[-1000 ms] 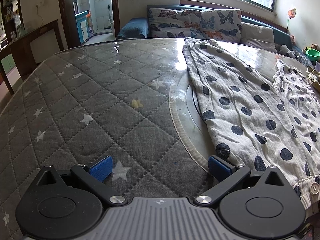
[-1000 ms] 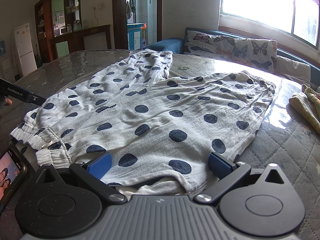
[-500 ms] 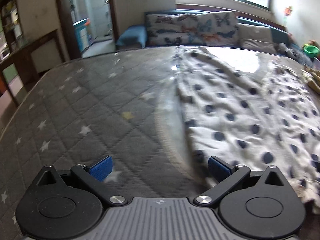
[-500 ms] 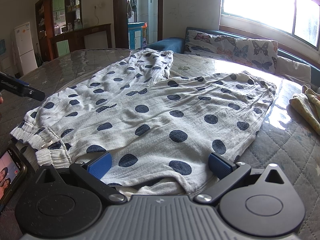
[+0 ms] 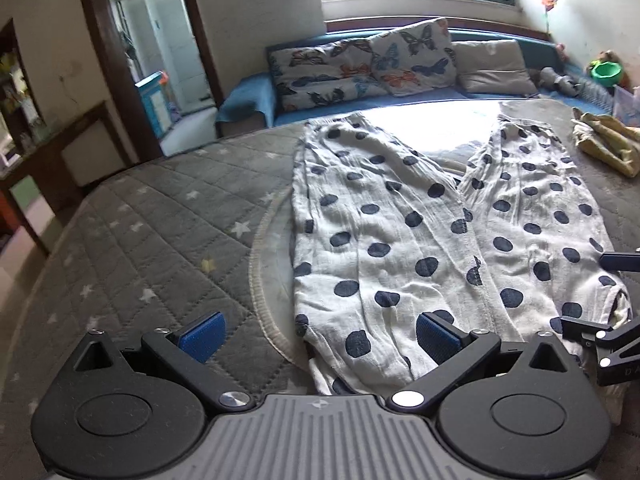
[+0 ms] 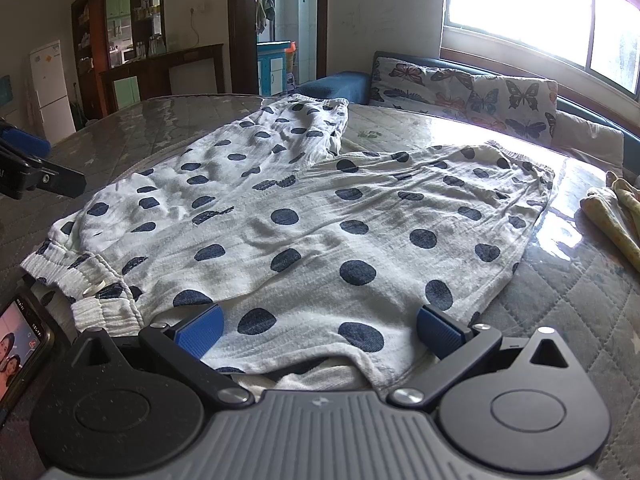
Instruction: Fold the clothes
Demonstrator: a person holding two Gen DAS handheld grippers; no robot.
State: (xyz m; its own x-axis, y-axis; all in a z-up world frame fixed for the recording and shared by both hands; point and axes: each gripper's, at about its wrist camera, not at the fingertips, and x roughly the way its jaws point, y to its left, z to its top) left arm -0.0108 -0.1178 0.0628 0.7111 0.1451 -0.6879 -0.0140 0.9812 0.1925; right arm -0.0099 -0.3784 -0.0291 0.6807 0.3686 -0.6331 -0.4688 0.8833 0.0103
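White trousers with dark blue dots [image 5: 400, 240] lie spread flat on the grey quilted table [image 5: 160, 220], legs pointing away toward the sofa. My left gripper [image 5: 320, 336] is open and empty, hovering over the waist end's left corner. My right gripper [image 6: 320, 332] is open and empty over the near edge of the trousers [image 6: 320, 232], whose ribbed waistband with a button [image 6: 94, 289] lies at the left. The right gripper also shows at the right edge of the left wrist view [image 5: 600, 344]. The left gripper shows at the left edge of the right wrist view [image 6: 28, 168].
A yellow garment [image 5: 604, 144] lies on the table's far right, also in the right wrist view [image 6: 612, 216]. A phone [image 6: 20, 344] lies by the waistband. A sofa with butterfly cushions [image 5: 380, 64] stands behind the table. A wooden sideboard [image 6: 160, 72] stands at the left.
My left gripper has swung right and drawn back, so the trousers now fill its view. My right gripper has hardly moved. Both stay open.
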